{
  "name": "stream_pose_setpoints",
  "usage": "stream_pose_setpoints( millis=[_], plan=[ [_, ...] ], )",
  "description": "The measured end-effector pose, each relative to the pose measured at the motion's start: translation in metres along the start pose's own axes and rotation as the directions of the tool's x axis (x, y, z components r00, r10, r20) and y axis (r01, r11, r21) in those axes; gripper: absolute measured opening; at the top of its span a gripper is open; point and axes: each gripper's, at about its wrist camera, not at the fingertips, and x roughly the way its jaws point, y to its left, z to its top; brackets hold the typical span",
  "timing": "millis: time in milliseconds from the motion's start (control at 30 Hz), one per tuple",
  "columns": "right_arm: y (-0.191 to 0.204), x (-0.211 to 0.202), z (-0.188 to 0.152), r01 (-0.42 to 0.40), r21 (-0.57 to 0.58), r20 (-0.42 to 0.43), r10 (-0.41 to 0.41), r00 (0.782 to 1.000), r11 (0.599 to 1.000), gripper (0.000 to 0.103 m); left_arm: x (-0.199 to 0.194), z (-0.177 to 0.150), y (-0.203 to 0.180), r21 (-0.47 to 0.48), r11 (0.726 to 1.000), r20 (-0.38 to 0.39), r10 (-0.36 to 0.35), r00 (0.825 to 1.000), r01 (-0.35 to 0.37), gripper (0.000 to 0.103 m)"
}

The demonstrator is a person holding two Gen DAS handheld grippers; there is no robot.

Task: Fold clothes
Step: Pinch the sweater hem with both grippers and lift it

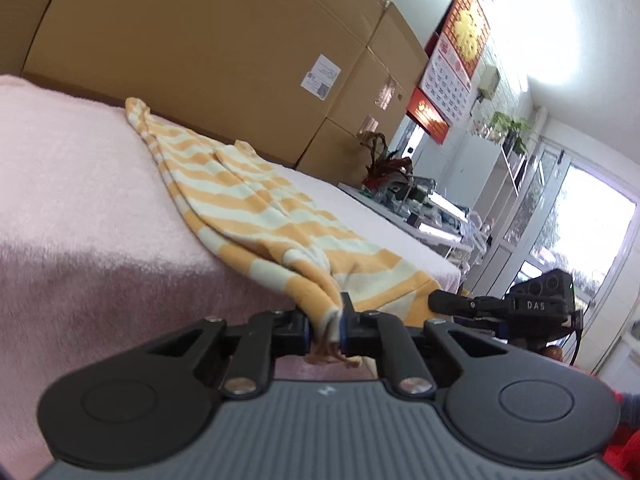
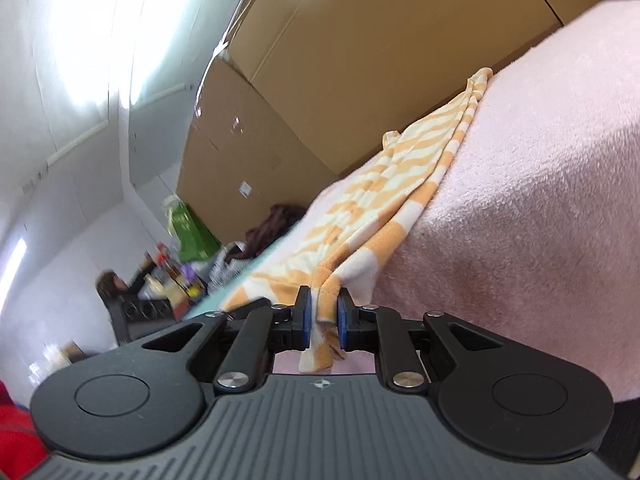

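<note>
The striped garment (image 1: 248, 196), orange and cream, lay stretched across a desk covered by a pink blanket (image 1: 76, 184), running from the far edge toward the near edge where both tools met it. The left gripper (image 1: 325, 322) had its jaws closed down to a narrow gap, and a bunched corner of the garment was pinched between the blue pads, with a bit of cloth hanging out below them. In the left wrist view the other tool showed to the right, low beside the desk edge, its black fingers reaching in at the cloth's hem.

The right gripper (image 2: 324, 318) was likewise nearly closed, its jaws clamped on a folded edge of the same garment (image 2: 380, 216), a short tail of striped cloth dangling beneath the pads. From there the cloth rose away over the blanket (image 2: 540, 208) in long creases toward the far side.

Large cardboard boxes (image 1: 208, 52) stood stacked just behind the desk. A red wall calendar (image 1: 456, 60) hung farther back, near a potted plant (image 1: 384, 160) and a cluttered shelf by the glass door (image 1: 568, 216). In the right wrist view a person (image 2: 116, 288) sat in the background, blurred, beside a green bag (image 2: 192, 232)
</note>
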Motion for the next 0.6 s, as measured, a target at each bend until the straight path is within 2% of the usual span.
stream_pose_setpoints(
  millis=[67, 267, 433, 600],
  plan=[
    [0.0, 0.001, 0.0, -0.022, 0.044, 0.01, 0.022, 1.0, 0.999, 0.014, -0.005, 0.005, -0.003, -0.019, 1.0, 0.022, -0.001, 1.0, 0.001, 0.01],
    [-0.002, 0.003, 0.011, -0.086, 0.136, 0.036, 0.082, 0.996, 0.987, 0.014, -0.004, 0.024, 0.001, -0.113, 0.994, 0.015, -0.004, 1.0, 0.006, 0.01],
    [-0.013, 0.011, 0.024, -0.173, 0.245, 0.106, 0.151, 0.983, 0.954, 0.014, 0.004, 0.047, 0.0, -0.121, 0.993, 0.03, 0.005, 1.0, -0.001, 0.01],
    [-0.026, 0.028, 0.04, -0.208, 0.326, 0.162, 0.162, 0.973, 0.922, 0.015, 0.021, 0.075, 0.017, -0.18, 0.983, 0.033, 0.045, 0.998, -0.039, 0.011]
  ],
)
